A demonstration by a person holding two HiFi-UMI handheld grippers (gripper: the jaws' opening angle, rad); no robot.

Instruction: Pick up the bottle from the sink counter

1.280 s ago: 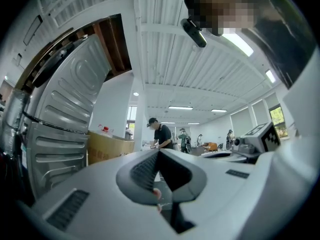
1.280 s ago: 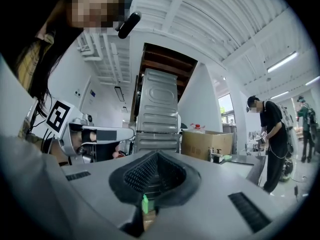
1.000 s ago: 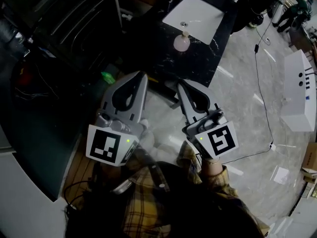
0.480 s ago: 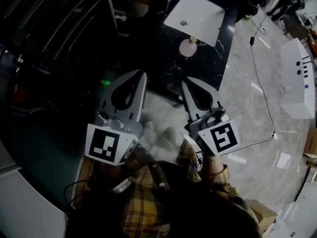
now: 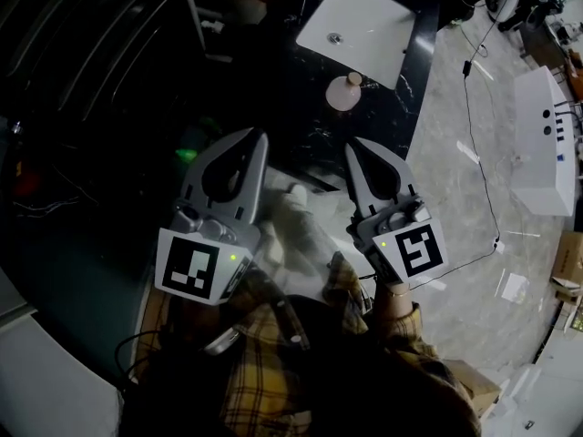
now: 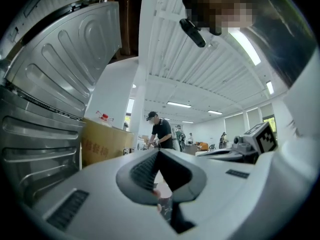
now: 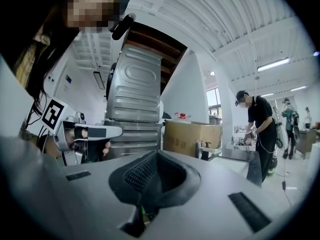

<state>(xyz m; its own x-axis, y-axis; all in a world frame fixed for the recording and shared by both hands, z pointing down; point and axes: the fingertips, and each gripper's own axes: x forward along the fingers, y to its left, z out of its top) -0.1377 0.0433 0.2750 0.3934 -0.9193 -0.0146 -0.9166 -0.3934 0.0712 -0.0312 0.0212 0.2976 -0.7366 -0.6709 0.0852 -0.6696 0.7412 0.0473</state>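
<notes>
**Two shut grippers, and a bottle up on the counter**

In the head view, the bottle [image 5: 343, 92] is small, round and pale pink, with a little top. It stands upright on the dark counter [image 5: 383, 107], in the upper middle of the frame. The white sink [image 5: 369, 25] is just above it in the frame, close by but not touching it.

The left gripper [image 5: 262, 137] is in the middle of the frame, a bit to the left. The right gripper [image 5: 352, 144] is beside it, a bit to the right. Both point up the frame toward the counter. The bottle sits higher in the frame than both tips and is closer to the right one. Neither gripper touches it.

In the left gripper view, the two jaws are pressed together and their tips meet. In the right gripper view, the two jaws are pressed together too.

A checked shirt [image 5: 273, 381] fills the bottom of the head view. The grey shiny floor [image 5: 455, 198] is on the right, and a white box [image 5: 542, 144] stands at the far right.

In the left gripper view, a person in a dark cap [image 6: 161, 131] stands far off in the middle. A brown cardboard box [image 6: 102, 144] is at the left.
</notes>
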